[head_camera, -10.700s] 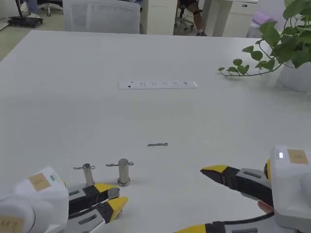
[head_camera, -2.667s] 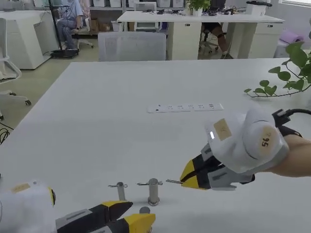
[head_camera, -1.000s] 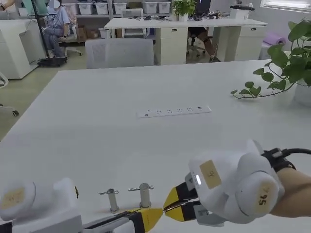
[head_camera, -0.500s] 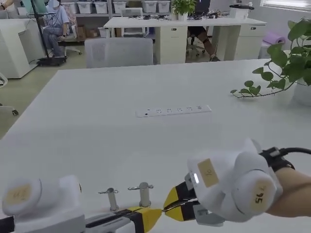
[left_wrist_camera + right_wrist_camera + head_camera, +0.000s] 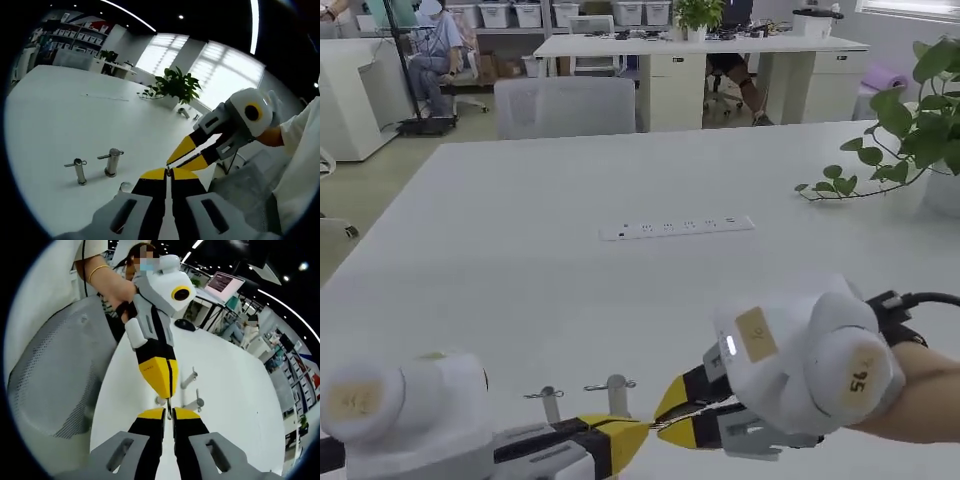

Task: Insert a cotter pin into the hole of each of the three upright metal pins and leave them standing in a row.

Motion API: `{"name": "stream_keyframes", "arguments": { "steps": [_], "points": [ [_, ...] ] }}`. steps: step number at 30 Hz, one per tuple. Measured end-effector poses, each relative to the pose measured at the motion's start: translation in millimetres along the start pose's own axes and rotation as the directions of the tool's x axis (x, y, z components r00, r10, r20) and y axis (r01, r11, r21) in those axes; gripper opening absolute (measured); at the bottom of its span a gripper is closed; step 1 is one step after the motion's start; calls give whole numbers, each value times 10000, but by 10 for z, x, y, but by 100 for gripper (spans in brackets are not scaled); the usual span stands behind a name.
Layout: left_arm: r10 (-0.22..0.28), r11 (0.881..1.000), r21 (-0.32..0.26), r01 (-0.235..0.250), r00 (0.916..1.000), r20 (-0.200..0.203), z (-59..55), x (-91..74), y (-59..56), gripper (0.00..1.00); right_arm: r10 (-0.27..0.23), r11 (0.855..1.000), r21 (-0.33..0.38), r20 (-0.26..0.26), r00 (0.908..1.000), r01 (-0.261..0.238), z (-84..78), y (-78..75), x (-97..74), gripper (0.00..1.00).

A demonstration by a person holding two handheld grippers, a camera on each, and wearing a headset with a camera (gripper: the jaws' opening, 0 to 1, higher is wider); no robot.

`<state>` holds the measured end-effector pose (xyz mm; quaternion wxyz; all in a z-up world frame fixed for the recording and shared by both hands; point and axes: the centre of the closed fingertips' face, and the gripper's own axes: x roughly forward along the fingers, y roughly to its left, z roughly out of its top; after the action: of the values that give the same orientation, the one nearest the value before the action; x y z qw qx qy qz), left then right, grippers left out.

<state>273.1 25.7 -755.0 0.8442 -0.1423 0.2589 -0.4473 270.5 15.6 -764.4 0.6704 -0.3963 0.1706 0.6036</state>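
Two upright metal pins point(image 5: 550, 401) point(image 5: 616, 392) stand side by side on the white table point(image 5: 640, 280), each with a cotter pin through its top; they appear again in the left gripper view point(image 5: 79, 170) point(image 5: 112, 162). A third metal pin point(image 5: 126, 187) sits just left of my left gripper's jaws. The loose cotter pin point(image 5: 656, 425) spans the two grippers tip to tip. My right gripper point(image 5: 170, 414) is shut on one end. My left gripper point(image 5: 169, 173) is shut, and its tips seem to pinch the other end. The two grippers meet above the table's near edge, right of the standing pins.
A white power strip point(image 5: 677, 228) lies mid-table. A potted plant point(image 5: 905, 125) trails over the far right corner. A grey chair point(image 5: 565, 106) stands behind the table, and more desks beyond it. In the right gripper view a mesh chair back point(image 5: 50, 380) is close at the left.
The two grippers stay tip to tip with the cotter pin between them. The right gripper has lifted slightly. The standing pins have not moved.
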Motion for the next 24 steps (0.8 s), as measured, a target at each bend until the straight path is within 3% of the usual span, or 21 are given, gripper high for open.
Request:
{"name": "stream_keyframes", "arguments": {
  "steps": [3, 5, 8, 14, 17, 21, 24],
  "points": [
    [29, 9990, 455, -27, 10000, -59, -6, -9, 8, 0, 66, 9996, 265, 80, 9999, -68, -7, -3, -20, 9],
    [-101, 9940, 1092, 107, 9999, -64, -6, -20, -10, 0, 207, 9974, 687, 227, 9995, -222, -7, 9, -40, 10],
    [-141, 9872, 1588, 176, 9996, -233, -32, -22, -25, 0, 347, 9928, 1135, 357, 9988, -386, -15, 14, -59, 12],
    [-329, 9767, 2108, 414, 9985, -438, -67, -26, -43, 0, 890, 9777, 1859, 555, 9945, -979, -37, 73, -74, 13],
    [-515, 9707, 2321, 626, 9972, -538, -81, -30, -76, 0, 1282, 9627, 2292, 820, 9883, -1439, -28, 116, -93, 13],
    [-925, 9543, 2776, 1108, 9926, -783, -110, -45, -153, 0, 1645, 9522, 2448, 941, 9819, -1829, -55, 134, -128, 13],
    [-1147, 9469, 2907, 1374, 9890, -938, -138, -60, -195, 0, 2139, 9333, 2689, 1159, 9700, -2379, -45, 202, -157, 13]
  ]
}}
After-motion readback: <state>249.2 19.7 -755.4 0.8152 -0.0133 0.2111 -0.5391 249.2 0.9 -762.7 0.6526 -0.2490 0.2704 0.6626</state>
